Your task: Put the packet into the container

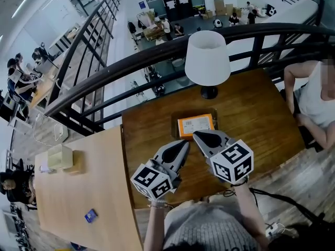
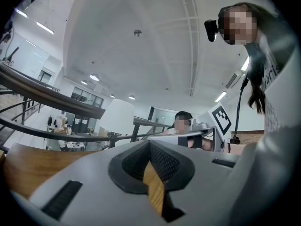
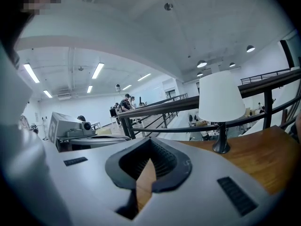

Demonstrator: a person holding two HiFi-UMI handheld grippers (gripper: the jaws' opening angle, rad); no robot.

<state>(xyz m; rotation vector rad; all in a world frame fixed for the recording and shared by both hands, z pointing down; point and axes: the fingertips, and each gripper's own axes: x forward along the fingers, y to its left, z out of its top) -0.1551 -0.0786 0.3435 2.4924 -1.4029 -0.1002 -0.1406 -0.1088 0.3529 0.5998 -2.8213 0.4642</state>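
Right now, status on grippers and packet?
Left gripper and right gripper shut, empty. Orange packet lies flat just past their tips, seemingly in a dark shallow container. Lamp stands behind, clear of the path.

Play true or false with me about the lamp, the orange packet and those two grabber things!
1. The lamp has a white shade. True.
2. The right gripper is holding the orange packet. False: its jaws are shut on nothing, and the packet lies on the brown table.
3. The left gripper has its jaws wide open. False: they are together, with nothing between them.
4. A small blue thing lies on the pale table. True.
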